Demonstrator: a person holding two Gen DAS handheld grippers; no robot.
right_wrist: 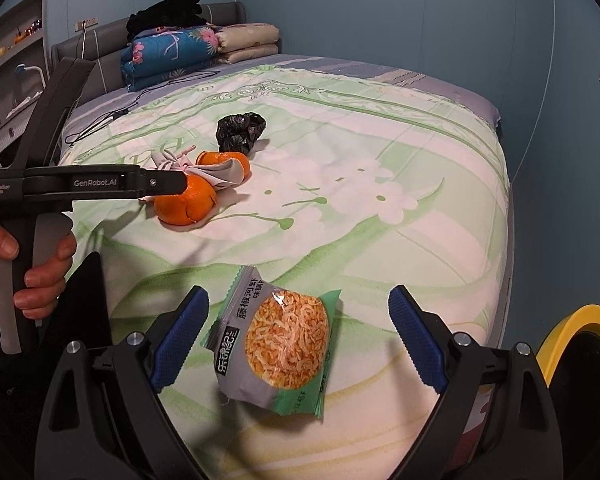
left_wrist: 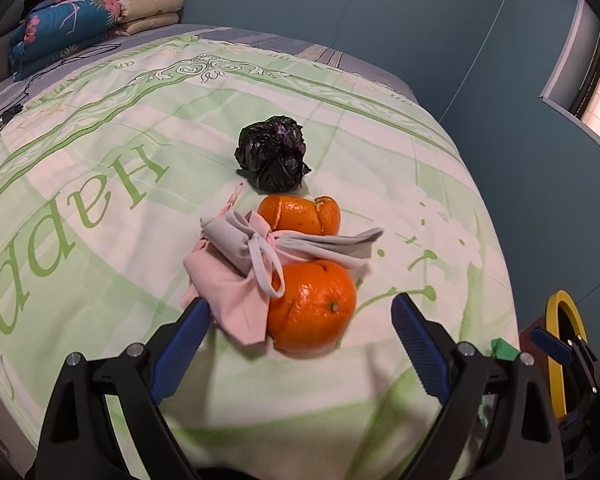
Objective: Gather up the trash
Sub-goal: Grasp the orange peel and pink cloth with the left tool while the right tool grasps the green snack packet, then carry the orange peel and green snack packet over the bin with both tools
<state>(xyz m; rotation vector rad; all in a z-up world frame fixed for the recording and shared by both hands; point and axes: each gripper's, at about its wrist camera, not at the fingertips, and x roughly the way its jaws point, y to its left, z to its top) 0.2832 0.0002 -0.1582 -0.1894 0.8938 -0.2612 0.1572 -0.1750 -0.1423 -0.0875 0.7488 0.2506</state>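
Note:
On the green-and-white bedspread (left_wrist: 100,160) lie an orange peel shell (left_wrist: 312,308), a second peel (left_wrist: 300,214), a pink-and-grey knotted cloth (left_wrist: 244,264) across them, and a crumpled black plastic bag (left_wrist: 274,156). My left gripper (left_wrist: 300,320) is open, its blue pads either side of the near peel and cloth. In the right wrist view a green-grey snack packet (right_wrist: 280,340) lies between the open blue pads of my right gripper (right_wrist: 298,320). The peel (right_wrist: 186,200), black bag (right_wrist: 240,132) and left gripper body (right_wrist: 100,184) show there too.
A bin with a yellow rim (right_wrist: 572,328) stands beside the bed at the lower right; it also shows in the left wrist view (left_wrist: 560,344). Folded quilts (left_wrist: 80,24) lie at the head of the bed. A black cable (right_wrist: 112,116) trails on the sheet. Blue walls surround the bed.

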